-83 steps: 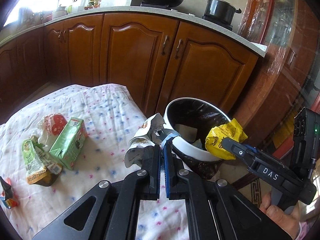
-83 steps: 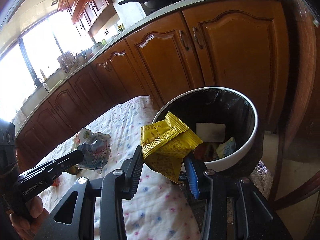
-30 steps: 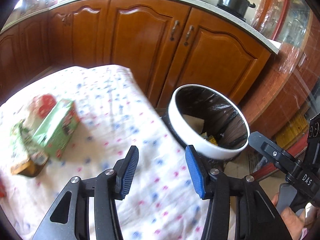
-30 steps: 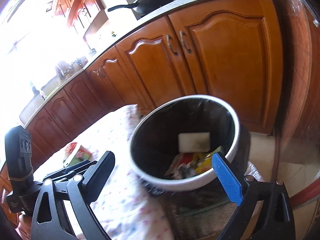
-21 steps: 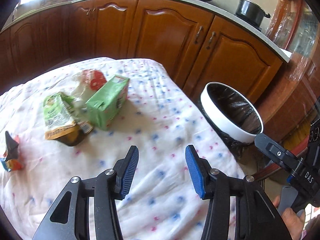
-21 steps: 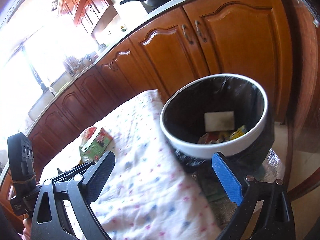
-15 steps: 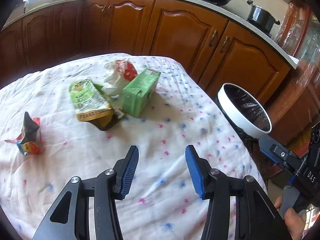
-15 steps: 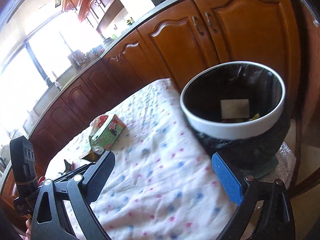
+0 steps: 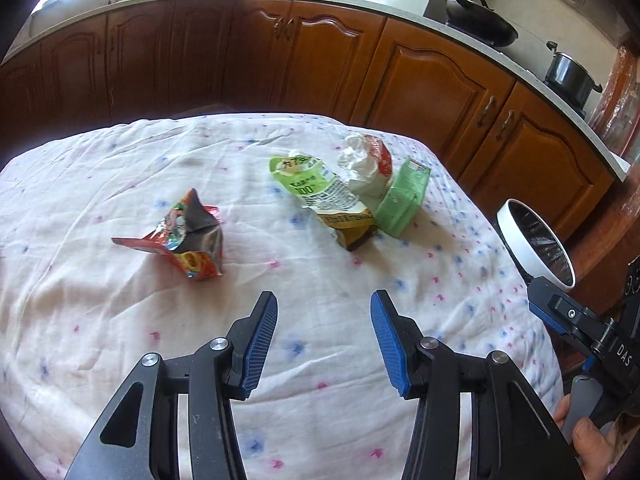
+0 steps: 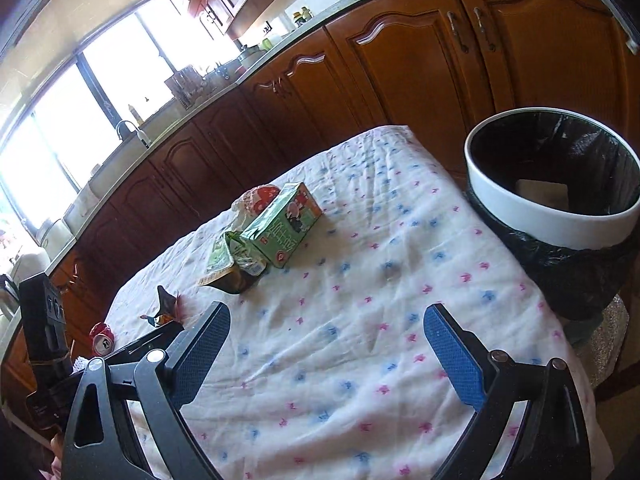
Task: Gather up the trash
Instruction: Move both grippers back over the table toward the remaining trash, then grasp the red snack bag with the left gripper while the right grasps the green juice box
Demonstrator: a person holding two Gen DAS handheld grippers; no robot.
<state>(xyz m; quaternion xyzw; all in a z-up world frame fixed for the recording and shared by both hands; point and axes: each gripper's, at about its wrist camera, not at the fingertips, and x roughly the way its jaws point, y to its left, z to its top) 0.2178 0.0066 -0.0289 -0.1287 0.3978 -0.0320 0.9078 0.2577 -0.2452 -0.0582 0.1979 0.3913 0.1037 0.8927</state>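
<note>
On the flowered tablecloth (image 9: 120, 320) lie a crumpled red snack wrapper (image 9: 180, 240), a green and brown pouch (image 9: 328, 200), a green carton (image 9: 402, 200) and a white and red wrapper (image 9: 366, 160). My left gripper (image 9: 324, 316) hovers open and empty over the cloth, short of the red wrapper. My right gripper (image 10: 326, 328) is open wide and empty, with the green carton (image 10: 284, 226) and the pouch (image 10: 226, 258) beyond it. The white-rimmed bin (image 10: 560, 184) with a black liner stands off the table's right edge; the bin (image 9: 536, 244) shows at right in the left wrist view too.
Brown kitchen cabinets (image 9: 420, 76) run behind the table, with a wok (image 9: 480, 24) and a pot (image 9: 568, 72) on the counter. A red can (image 10: 102, 340) lies at the far left of the table. A hand (image 9: 588, 440) holds the other gripper's grip at lower right.
Both grippers have swung left, away from the bin and over the table. The wrappers have come into the middle of the left wrist view. Both stay open and empty.
</note>
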